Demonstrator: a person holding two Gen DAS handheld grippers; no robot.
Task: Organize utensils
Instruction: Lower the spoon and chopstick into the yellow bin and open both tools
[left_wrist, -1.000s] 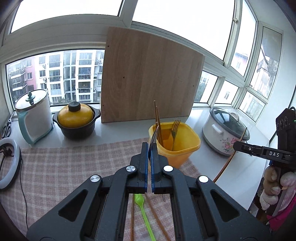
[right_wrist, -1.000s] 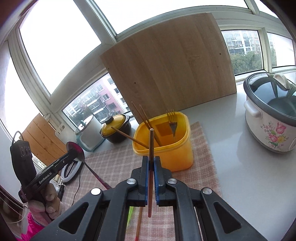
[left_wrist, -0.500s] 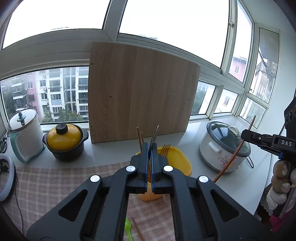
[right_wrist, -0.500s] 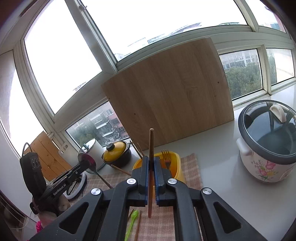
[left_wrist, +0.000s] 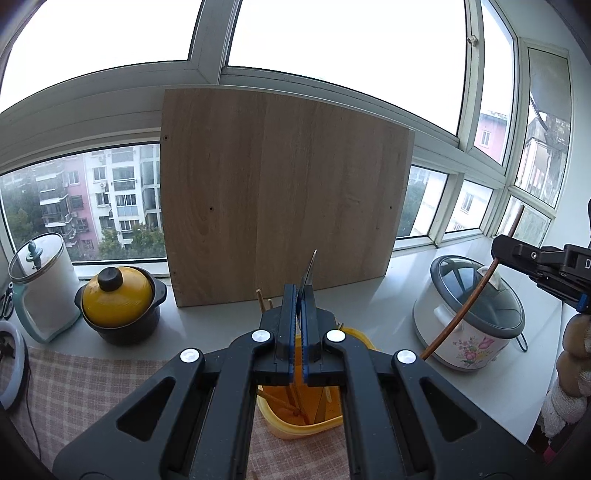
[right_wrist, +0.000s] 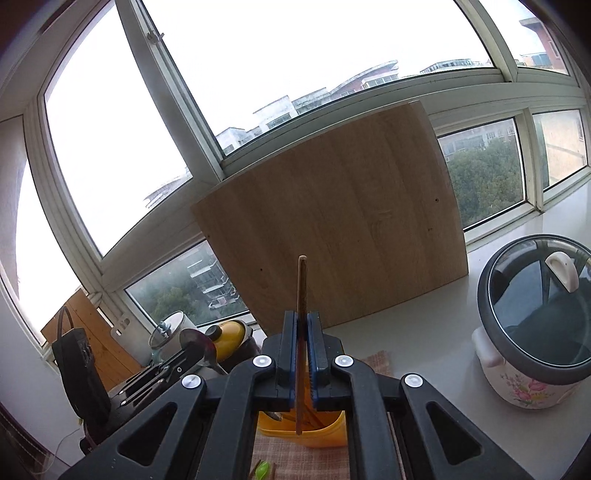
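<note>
My left gripper (left_wrist: 300, 295) is shut on a metal spoon (left_wrist: 309, 271), seen edge-on, directly above the yellow utensil cup (left_wrist: 314, 421). The cup holds several chopsticks (left_wrist: 263, 304). My right gripper (right_wrist: 303, 321) is shut on a wooden chopstick (right_wrist: 302, 284), held upright with its lower end over the yellow cup (right_wrist: 325, 430). The right gripper and its chopstick also show in the left wrist view (left_wrist: 532, 258). The left gripper with the spoon bowl shows in the right wrist view (right_wrist: 195, 343).
A large wooden board (left_wrist: 280, 199) leans on the window behind the cup. A yellow-lidded black pot (left_wrist: 118, 306) and white jar (left_wrist: 40, 284) stand left, a rice cooker (left_wrist: 476, 321) right. A checked cloth (left_wrist: 85, 391) covers the counter; a green utensil (right_wrist: 262, 469) lies on it.
Both grippers have risen and moved forward over the yellow cup, which now sits low beneath the fingers. Both keep their hold on spoon and chopstick.
</note>
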